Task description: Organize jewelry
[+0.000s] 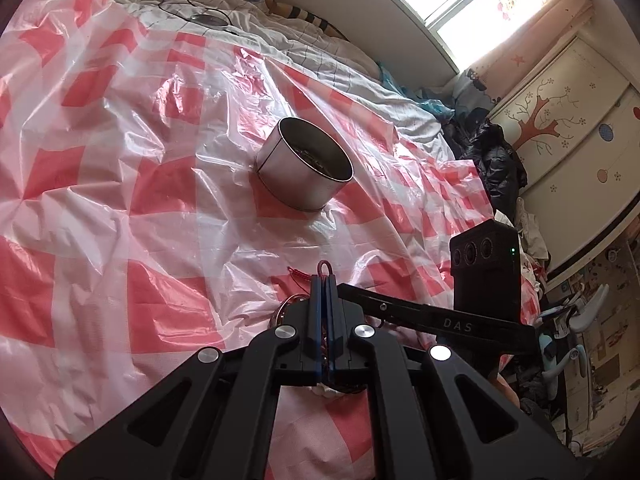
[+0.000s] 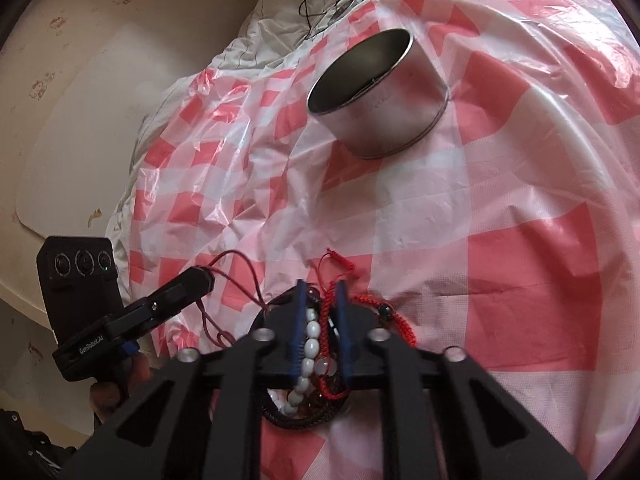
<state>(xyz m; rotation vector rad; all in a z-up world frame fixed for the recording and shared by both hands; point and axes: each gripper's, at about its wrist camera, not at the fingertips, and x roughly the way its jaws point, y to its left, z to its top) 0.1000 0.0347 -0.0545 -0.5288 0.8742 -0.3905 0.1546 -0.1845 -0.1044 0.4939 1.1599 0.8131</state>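
Two tongs work the jewelry pile on the bed's checked plastic sheet (image 2: 500, 264). My left tongs (image 1: 325, 280) are shut on a thin dark red cord (image 1: 325, 267), its loop poking past the tips. To the right, my right tongs (image 2: 322, 292) are nearly together around a white bead strand (image 2: 310, 344) and a red braided bracelet (image 2: 328, 308), though whether they pinch I can't tell. Farther off sits the metal tin (image 2: 384, 92). I judge the risk is tangling: lifting either piece may drag the whole knotted heap along.
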